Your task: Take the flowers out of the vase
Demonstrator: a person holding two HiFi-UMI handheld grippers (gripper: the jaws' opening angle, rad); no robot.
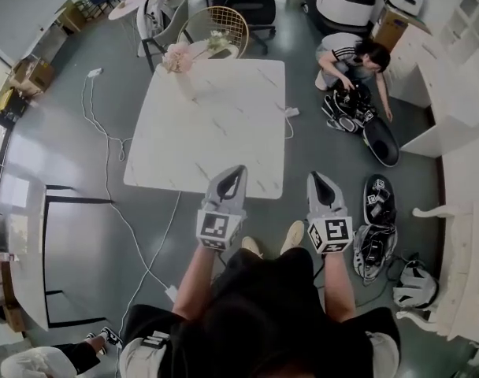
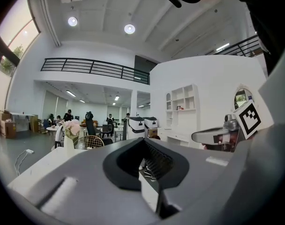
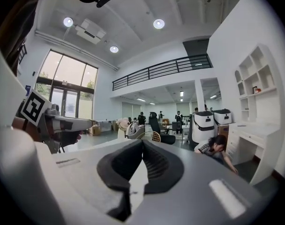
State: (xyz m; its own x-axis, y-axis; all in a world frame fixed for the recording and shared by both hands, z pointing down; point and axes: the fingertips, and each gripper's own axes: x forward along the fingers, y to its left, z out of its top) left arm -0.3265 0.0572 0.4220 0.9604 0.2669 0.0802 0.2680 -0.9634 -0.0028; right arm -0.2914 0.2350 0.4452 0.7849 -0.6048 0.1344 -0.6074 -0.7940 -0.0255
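Pink flowers [image 1: 177, 56] stand in a pale vase [image 1: 185, 85] at the far left corner of the white marble table [image 1: 224, 132]. Both grippers hover side by side near the table's front edge, far from the vase. My left gripper [image 1: 238, 170] is shut and holds nothing; my right gripper [image 1: 317, 177] is also shut and empty, just off the table's front right corner. In the left gripper view the jaws [image 2: 143, 140] meet at the tips, with the flowers [image 2: 71, 127] far off to the left. The right gripper view shows closed jaws [image 3: 142, 142] and the flowers [image 3: 122, 123] small in the distance.
A wicker chair [image 1: 216, 24] stands behind the table. A person [image 1: 354, 60] crouches on the floor at the right by shoes and bags [image 1: 377, 211]. A white cable [image 1: 105, 136] trails over the floor on the left. White furniture [image 1: 460, 124] lines the right side.
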